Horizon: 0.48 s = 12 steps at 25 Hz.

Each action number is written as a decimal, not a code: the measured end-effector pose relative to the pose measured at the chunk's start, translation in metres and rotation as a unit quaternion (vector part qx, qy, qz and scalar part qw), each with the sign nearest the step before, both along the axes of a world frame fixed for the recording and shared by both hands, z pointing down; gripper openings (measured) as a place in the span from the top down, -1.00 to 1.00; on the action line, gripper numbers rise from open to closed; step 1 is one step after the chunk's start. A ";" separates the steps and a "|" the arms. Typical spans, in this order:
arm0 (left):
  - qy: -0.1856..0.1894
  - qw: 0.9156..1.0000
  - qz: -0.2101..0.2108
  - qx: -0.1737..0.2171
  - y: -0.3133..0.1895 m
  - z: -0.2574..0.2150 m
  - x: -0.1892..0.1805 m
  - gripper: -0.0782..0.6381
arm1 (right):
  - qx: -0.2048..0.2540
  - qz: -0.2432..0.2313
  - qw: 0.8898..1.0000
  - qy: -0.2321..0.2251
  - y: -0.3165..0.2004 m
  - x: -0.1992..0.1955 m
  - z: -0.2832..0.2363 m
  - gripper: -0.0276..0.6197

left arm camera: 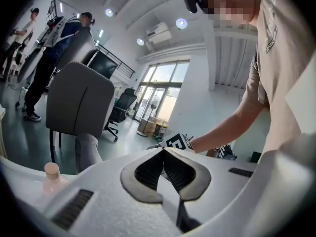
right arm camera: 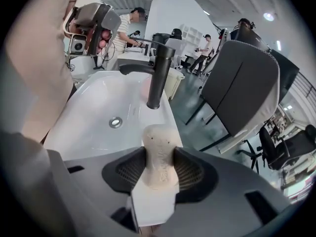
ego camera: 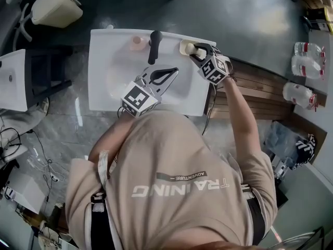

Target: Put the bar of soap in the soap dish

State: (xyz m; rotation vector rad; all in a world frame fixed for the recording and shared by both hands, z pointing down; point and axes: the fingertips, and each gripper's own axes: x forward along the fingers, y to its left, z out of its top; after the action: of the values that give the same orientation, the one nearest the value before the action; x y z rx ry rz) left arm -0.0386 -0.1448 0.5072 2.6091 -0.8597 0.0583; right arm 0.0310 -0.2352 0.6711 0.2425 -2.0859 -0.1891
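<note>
Well, the person leans over a white sink [ego camera: 104,61], a gripper in each hand. The right gripper [right arm camera: 159,157] is clamped on the bar of soap [right arm camera: 158,137]. The cream bar stands on edge between the two dark pads, with its rounded top sticking out past them. From the head view, that right gripper [ego camera: 201,53] sits at the back right corner of the sink, just right of the black tap [ego camera: 154,45]. The soap [ego camera: 199,50] in its grip is touching or just above a cream oval thing [ego camera: 186,47] on the rim. I take that to be the soap dish, though it is too small here to be sure. I also can't tell whether the bar rests on it yet.

In the right gripper view the basin lies to the left of the soap, with the drain [right arm camera: 115,122] at its bottom and the tap [right arm camera: 159,78] rising beyond.

The left gripper [ego camera: 173,71] hangs over the basin in front of the tap. Its jaws are pressed together at the tips with nothing between them [left arm camera: 163,151]. A small pink thing [ego camera: 138,42] stands on the back rim, left of the tap.
</note>
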 end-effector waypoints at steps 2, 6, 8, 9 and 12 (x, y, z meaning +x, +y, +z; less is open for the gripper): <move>0.000 1.000 0.004 -0.003 -0.003 0.004 0.002 0.76 | -0.005 -0.012 1.000 0.020 -0.003 -0.001 0.007 0.40; 0.001 1.000 0.015 -0.008 -0.005 0.012 0.006 0.76 | -0.015 -0.025 0.998 0.048 -0.007 0.000 0.022 0.40; 0.002 1.000 0.017 -0.011 -0.007 0.015 0.008 0.76 | -0.019 -0.025 0.998 0.056 -0.009 0.001 0.027 0.40; 0.002 1.000 0.018 -0.013 -0.008 0.017 0.009 0.76 | -0.022 -0.024 0.998 0.058 -0.010 0.001 0.029 0.41; 0.004 1.000 0.020 -0.020 -0.010 0.020 0.010 0.76 | -0.030 -0.027 0.997 0.064 -0.011 -0.003 0.032 0.41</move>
State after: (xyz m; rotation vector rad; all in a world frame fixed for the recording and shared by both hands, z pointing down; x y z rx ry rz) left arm -0.0286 -0.1552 0.5275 2.5880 -0.7945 0.0747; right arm 0.0281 -0.2458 0.7030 0.1338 -1.9692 -0.1693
